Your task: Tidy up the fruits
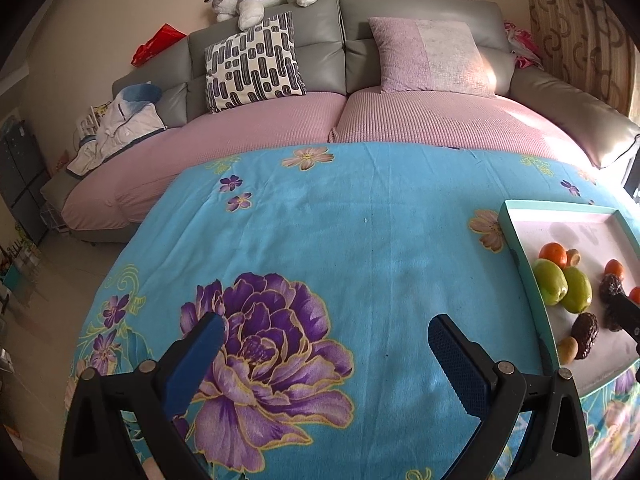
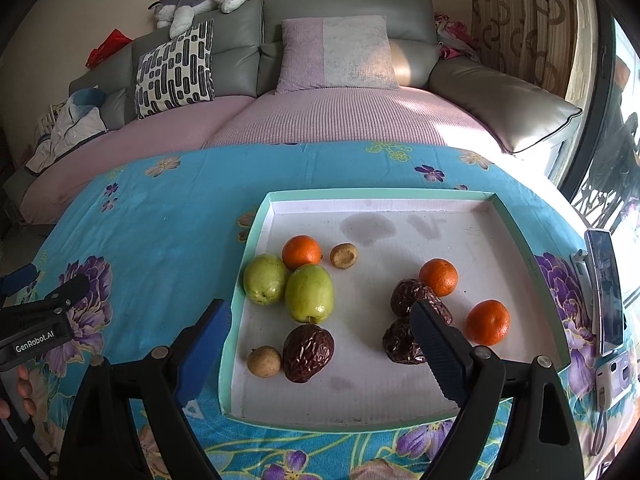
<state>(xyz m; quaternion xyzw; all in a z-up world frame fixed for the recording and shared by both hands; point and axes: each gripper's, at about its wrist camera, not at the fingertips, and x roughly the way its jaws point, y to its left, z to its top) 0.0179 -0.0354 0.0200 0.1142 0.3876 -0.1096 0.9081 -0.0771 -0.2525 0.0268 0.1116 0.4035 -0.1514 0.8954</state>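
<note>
The left gripper (image 1: 324, 344) hovers over bare floral cloth (image 1: 360, 240) with its jaws spread wide and nothing between them; the tray's near left corner lies well to its right. In the right wrist view the tray (image 2: 256, 232), a shallow white box lid with a teal rim, sits on the right half of the cloth and carries all the fruit. Along its left edge: two green fruits (image 2: 266, 279) (image 2: 309, 293) touching each other, an orange mandarin (image 2: 301, 252) just behind and against them, and a small tan longan-like fruit (image 2: 343, 255) just beside the mandarin. Near the front left corner lie a second small tan fruit (image 2: 264, 361) and a large wrinkled red date (image 2: 308, 353), touching. Right of centre are two more dates (image 2: 408, 294) (image 2: 400, 346), partly hidden by a finger, with a mandarin (image 2: 439, 277) behind and another (image 2: 487, 322) toward the right edge. The right gripper (image 2: 320, 328) hangs above the front of the tray, jaws wide apart and empty. A phone (image 2: 610, 288) stands just outside the right rim. Assessment: fruits are mixed, sorting not complete. The green fruits appear firm and smooth, likely to slip, and are best taken across the middle; the mandarins are soft-skinned and need light pressure; the dates are light, wrinkled and yielding, best gripped across the short axis; the small tan fruits are light and may roll.
</note>
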